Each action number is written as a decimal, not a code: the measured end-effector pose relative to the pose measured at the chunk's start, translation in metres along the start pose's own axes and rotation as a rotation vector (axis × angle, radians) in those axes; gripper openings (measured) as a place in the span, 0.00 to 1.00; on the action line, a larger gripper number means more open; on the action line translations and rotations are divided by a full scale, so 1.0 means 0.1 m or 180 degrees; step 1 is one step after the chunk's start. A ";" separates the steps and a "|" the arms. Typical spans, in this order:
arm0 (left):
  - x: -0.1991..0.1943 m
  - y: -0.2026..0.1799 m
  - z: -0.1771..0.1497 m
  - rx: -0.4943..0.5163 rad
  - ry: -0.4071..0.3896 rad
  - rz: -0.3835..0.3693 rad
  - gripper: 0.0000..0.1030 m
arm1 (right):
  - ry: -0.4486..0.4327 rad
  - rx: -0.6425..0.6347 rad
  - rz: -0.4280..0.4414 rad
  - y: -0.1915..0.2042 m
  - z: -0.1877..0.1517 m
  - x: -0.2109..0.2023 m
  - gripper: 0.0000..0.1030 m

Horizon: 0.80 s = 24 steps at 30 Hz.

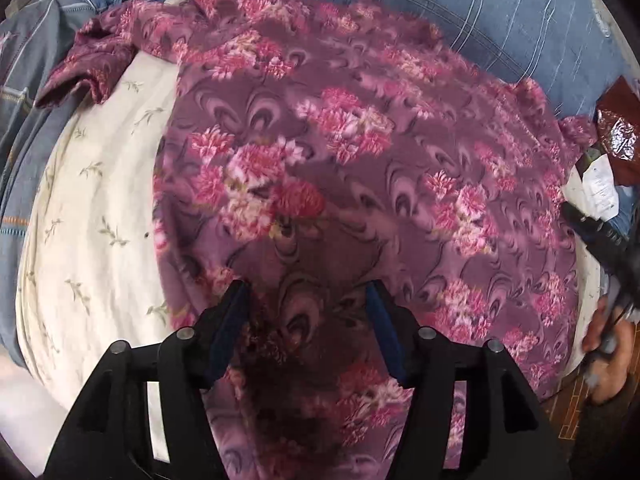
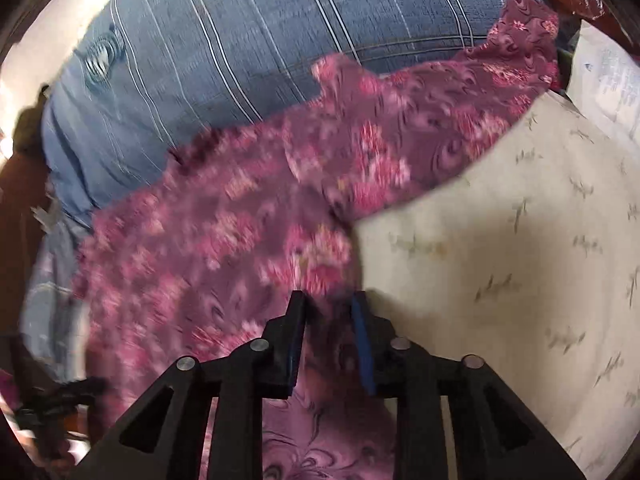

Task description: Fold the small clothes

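Floral garment (image 1: pixel 340 152) beneath left tool (image 1: pixel 308 292)

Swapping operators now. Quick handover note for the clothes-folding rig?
Left gripper: open, fingers wide apart over the near part of the purple floral garment, nothing pinched.
Right gripper: fingers narrowly apart at the garment's edge; the view is blurred, no firm pinch shows.
Garment: spread on the cream leaf-print sheet, its far edge against the blue plaid bedding. One sleeve is bunched at the far corner, the other reaches out across the sheet.
Done: it looks doubled over along one side.
Left: tuck both sleeves in, finish folding.
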State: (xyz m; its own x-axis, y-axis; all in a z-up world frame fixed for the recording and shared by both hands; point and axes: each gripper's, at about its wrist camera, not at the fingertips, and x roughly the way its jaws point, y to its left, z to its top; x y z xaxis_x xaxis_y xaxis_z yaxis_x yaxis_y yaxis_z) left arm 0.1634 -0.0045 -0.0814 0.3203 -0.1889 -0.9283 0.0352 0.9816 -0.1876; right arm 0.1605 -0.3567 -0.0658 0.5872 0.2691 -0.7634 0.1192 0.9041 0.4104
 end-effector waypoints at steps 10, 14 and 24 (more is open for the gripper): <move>0.00 -0.54 0.92 -0.0063 -0.0813 -0.0267 0.64 | -0.0870 0.1072 -0.0408 -1.53 1.54 -0.37 0.40; 0.48 -0.74 1.10 -0.0113 -0.0665 -0.0339 0.64 | -0.0970 0.1133 -0.0819 -1.79 1.86 -0.13 0.42; 0.59 -0.90 1.05 -0.0019 -0.0990 -0.0266 0.80 | -0.0955 0.1194 -0.1256 -2.06 2.07 0.35 0.39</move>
State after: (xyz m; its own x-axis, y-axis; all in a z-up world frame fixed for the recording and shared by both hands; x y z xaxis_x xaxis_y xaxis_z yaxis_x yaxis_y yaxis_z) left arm 0.2784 -0.1015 -0.0860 0.5905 -0.2506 -0.7671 0.0684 0.9627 -0.2618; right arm 0.3217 -0.6025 -0.0740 0.6345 -0.2159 -0.7421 0.6144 0.7235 0.3148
